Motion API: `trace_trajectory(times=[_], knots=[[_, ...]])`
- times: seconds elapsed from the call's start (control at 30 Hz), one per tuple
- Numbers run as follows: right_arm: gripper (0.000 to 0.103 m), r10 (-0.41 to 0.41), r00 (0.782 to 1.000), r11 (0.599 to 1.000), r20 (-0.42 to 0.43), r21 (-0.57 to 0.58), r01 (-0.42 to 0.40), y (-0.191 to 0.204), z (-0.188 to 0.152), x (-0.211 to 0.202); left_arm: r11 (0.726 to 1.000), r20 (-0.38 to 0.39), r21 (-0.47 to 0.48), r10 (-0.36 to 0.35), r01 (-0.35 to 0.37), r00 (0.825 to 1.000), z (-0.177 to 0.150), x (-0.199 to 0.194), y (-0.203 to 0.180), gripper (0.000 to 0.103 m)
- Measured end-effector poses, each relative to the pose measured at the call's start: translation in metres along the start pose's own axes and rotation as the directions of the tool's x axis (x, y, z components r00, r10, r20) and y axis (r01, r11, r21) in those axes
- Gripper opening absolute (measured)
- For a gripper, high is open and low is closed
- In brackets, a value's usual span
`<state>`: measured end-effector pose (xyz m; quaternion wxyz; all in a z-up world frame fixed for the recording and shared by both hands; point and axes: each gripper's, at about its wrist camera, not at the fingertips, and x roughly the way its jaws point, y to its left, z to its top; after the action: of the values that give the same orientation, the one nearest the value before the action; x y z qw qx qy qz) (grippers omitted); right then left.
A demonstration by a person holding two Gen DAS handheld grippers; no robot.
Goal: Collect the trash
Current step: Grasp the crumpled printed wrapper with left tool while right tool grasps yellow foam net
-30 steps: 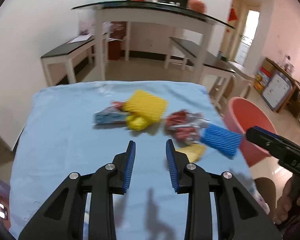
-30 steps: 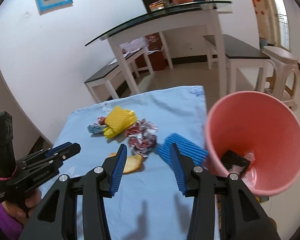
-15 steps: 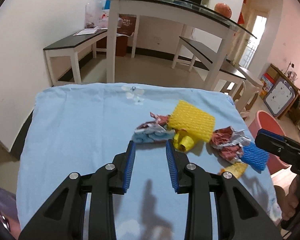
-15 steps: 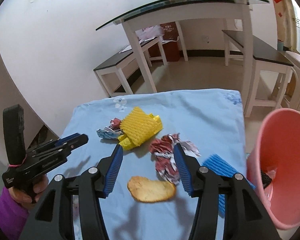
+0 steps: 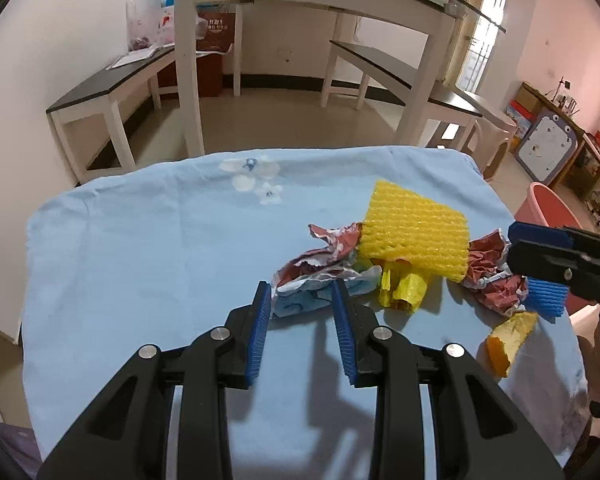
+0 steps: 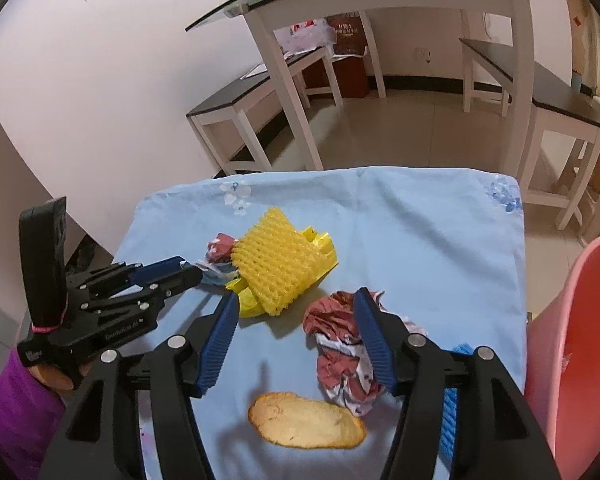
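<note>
Trash lies on a table under a light blue cloth (image 5: 140,248). A crumpled red, white and blue wrapper (image 5: 320,276) lies at the tips of my open left gripper (image 5: 300,294), its near end between the fingers. Beside it are a yellow foam net (image 5: 414,232) and a yellow plastic scrap (image 5: 404,290). My right gripper (image 6: 296,312) is open above the cloth, with a second crumpled red wrapper (image 6: 336,344) by its right finger, an orange peel (image 6: 306,424) below, and a blue foam net (image 6: 450,400) behind that finger.
A pink bucket (image 6: 580,340) stands off the table's right edge. White tables and dark benches (image 5: 112,96) stand on the floor beyond. The left gripper also shows in the right wrist view (image 6: 192,272), held by a hand in a purple sleeve.
My left gripper has moved forward and left to the red, white and blue wrapper. My right gripper has swung left, away from the bucket, and over the second wrapper and peel.
</note>
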<state>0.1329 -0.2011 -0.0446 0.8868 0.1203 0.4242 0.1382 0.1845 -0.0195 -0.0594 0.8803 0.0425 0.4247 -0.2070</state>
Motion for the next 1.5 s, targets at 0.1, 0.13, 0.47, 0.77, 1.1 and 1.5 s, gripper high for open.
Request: trace_trajectory(times=[0.1, 0.13, 0.47, 0.77, 1.1, 1.5], knots=[[0.059, -0.002, 1.0, 1.0, -0.008, 0.0, 0.002, -0.001, 0.004, 0.006, 1.0, 0.023, 0.012, 0.005, -0.005, 1.0, -0.003, -0.001, -0.002, 0.032], [0.059, -0.004, 1.0, 1.0, -0.01, -0.004, 0.004, 0.0, 0.004, 0.008, 1.0, 0.025, 0.015, 0.001, -0.001, 1.0, -0.004, -0.001, -0.003, 0.031], [0.059, -0.017, 0.999, 1.0, -0.033, -0.012, 0.016, 0.005, 0.011, 0.025, 1.0, 0.03, 0.025, 0.003, -0.003, 1.0, -0.015, -0.012, -0.009, 0.004], [0.064, -0.017, 0.999, 0.998, -0.033, -0.056, 0.015, 0.018, 0.027, 0.046, 0.999, 0.061, -0.049, 0.005, -0.002, 0.998, -0.024, -0.041, -0.006, 0.003], [0.031, -0.029, 0.998, 0.991, -0.052, -0.13, 0.022, 0.04, 0.029, 0.07, 0.99, 0.018, -0.127, 0.058, -0.055, 0.998, -0.036, -0.044, 0.003, 0.003], [0.014, 0.01, 1.0, 0.994, 0.004, -0.107, -0.009, 0.048, 0.018, 0.038, 0.981, 0.04, -0.159, 0.116, -0.108, 0.992, -0.039, -0.058, -0.004, 0.003]])
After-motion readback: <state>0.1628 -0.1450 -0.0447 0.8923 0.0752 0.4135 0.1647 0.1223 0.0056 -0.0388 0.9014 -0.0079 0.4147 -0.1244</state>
